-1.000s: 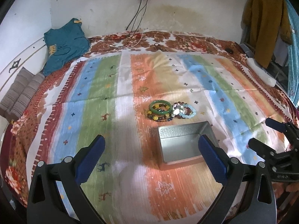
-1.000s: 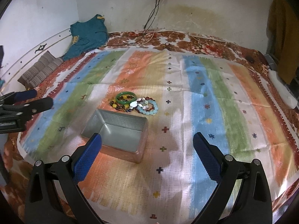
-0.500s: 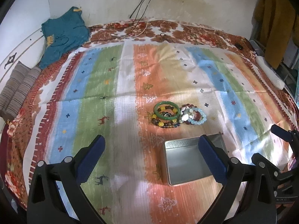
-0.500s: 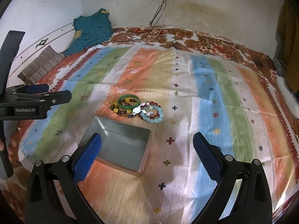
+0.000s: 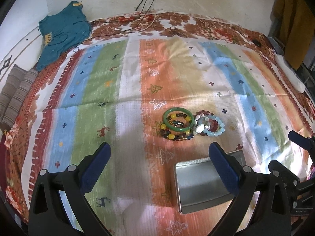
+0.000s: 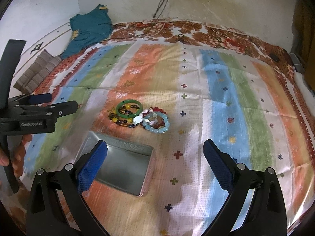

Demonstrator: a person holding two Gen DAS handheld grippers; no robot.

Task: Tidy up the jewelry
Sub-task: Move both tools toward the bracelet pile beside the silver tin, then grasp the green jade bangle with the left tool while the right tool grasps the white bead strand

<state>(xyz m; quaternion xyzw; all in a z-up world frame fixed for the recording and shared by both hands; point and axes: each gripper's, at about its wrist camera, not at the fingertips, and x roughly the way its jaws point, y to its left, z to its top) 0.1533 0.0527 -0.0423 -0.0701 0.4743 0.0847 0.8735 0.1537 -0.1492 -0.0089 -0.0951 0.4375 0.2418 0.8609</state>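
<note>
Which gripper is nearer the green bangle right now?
Too close to call. Left gripper is back and left of the green bangle; right gripper is back and right, both open.

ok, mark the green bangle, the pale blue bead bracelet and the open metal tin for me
green glassy bangle (image 5: 170, 124), left wrist view, on its lower-left band.
pale blue bead bracelet (image 6: 165, 128), right wrist view, on a bead at its lower right.
open rectangular metal tin (image 6: 126, 170), right wrist view, on its bare inner floor.

Bed (image 5: 216, 29), striped cloth (image 5: 122, 90), bracelet pile (image 5: 189, 124), open tin (image 5: 198, 184), teal garment (image 5: 63, 33)
</note>
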